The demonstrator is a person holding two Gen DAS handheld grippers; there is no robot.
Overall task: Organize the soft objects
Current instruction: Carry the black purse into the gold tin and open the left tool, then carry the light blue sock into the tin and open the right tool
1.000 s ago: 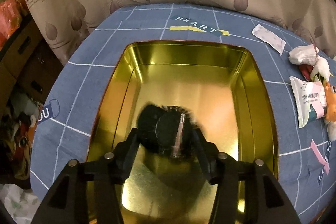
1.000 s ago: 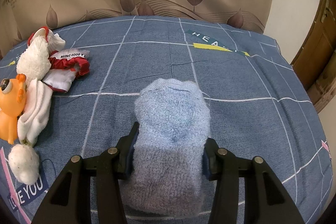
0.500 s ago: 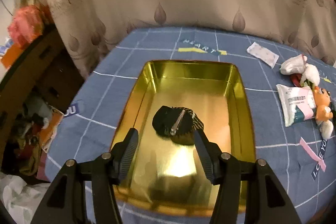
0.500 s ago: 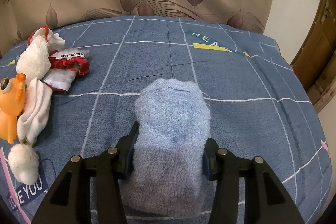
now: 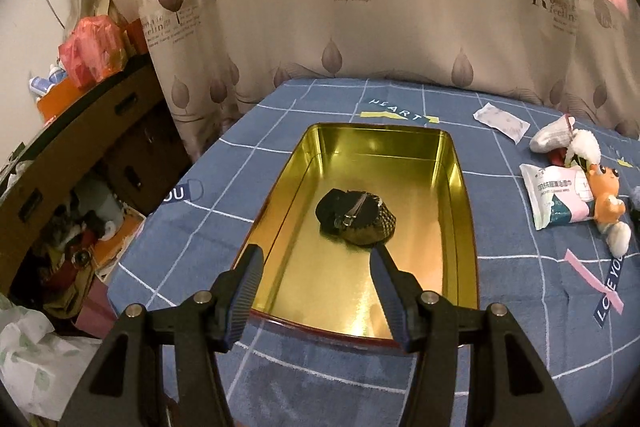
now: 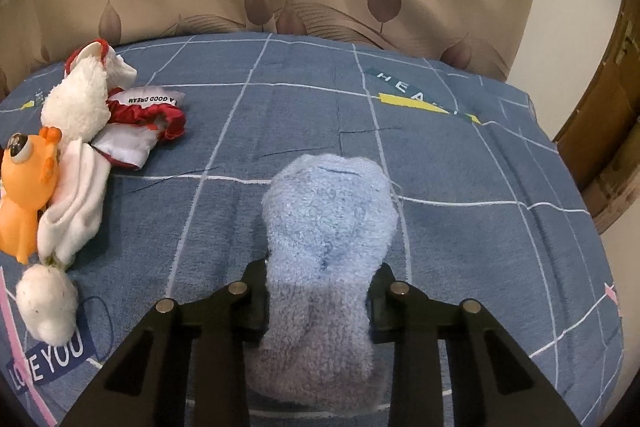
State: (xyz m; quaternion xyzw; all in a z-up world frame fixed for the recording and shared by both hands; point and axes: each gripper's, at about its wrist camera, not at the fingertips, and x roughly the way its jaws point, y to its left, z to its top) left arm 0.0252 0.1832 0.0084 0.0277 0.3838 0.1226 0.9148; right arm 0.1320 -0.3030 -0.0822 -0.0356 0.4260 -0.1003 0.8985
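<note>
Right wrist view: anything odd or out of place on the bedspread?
Mostly soft things, but a hard-looking orange toy lies in the pile at left, touching the white sock. The right gripper is closing on the blue sock.

My bed cover (image 5: 248,187), blue with a white grid, carries a gold tin (image 5: 464,195), white packet (image 5: 556,195), orange toy (image 6: 24,195), white sock (image 6: 76,203) and light-blue fuzzy sock (image 6: 328,211).
</note>
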